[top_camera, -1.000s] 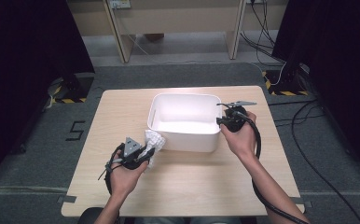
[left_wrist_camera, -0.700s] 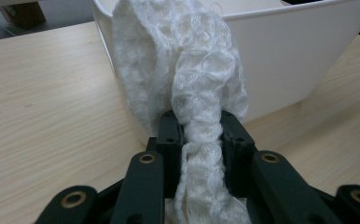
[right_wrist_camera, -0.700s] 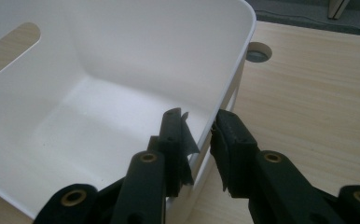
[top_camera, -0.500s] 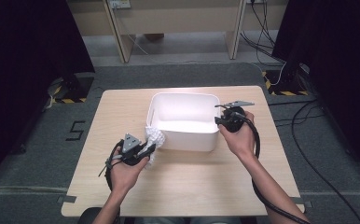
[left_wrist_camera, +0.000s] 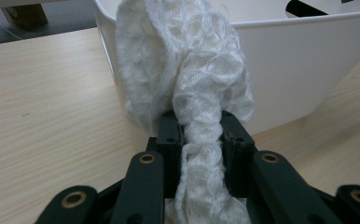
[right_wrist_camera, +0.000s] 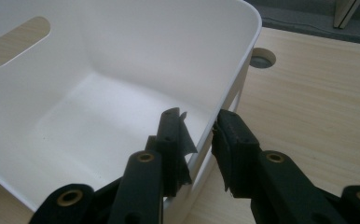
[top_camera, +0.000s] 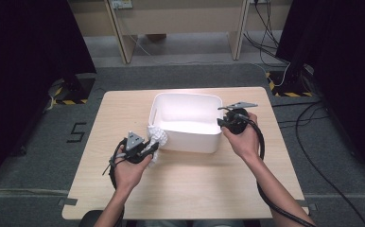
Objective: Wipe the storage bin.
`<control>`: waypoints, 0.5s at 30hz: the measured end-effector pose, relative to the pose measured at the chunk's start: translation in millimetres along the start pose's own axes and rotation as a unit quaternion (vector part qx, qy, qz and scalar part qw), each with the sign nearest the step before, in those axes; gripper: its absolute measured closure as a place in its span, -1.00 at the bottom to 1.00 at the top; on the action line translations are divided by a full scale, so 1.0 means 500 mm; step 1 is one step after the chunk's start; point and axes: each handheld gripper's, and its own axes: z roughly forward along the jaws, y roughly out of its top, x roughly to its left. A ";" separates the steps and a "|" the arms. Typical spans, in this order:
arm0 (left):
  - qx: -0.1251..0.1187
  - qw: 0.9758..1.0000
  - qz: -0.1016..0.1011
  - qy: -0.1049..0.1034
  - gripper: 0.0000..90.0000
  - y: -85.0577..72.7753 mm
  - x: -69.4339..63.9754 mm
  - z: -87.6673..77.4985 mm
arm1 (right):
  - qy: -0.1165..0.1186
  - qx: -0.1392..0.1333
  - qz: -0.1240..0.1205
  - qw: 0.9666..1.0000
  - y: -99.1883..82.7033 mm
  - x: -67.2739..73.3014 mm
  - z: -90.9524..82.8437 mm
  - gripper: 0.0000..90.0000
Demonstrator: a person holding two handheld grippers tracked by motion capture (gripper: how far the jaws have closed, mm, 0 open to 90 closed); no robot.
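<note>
A white knitted cloth hangs bunched against the front left corner of the white plastic bin. My left gripper is shut on the cloth's lower part, just above the wooden table. The right gripper straddles the right wall of the bin, one jaw inside and one outside. Its jaws have just been opening, and a gap shows between the inner jaw and the wall. The bin's inside is bare.
A round cable hole sits in the tabletop beyond the bin's right corner. Cables run across the grey floor right of the table. Desk legs stand behind it, and dark curtains close both sides.
My left hand has edged a little toward the bin with the cloth still in its jaws. The right hand has stayed at the bin's right wall.
</note>
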 end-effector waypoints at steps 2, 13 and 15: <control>0.000 1.000 -0.001 0.000 0.62 0.000 0.000 0.002 | 0.000 -0.002 -0.001 1.000 0.000 0.001 0.001 0.60; 0.007 1.000 -0.006 0.001 0.62 0.001 0.011 0.013 | 0.002 -0.004 -0.007 1.000 0.001 0.007 0.003 0.59; 0.015 1.000 -0.006 0.001 0.62 0.001 0.014 0.016 | 0.000 -0.004 -0.011 1.000 0.001 0.009 0.003 0.59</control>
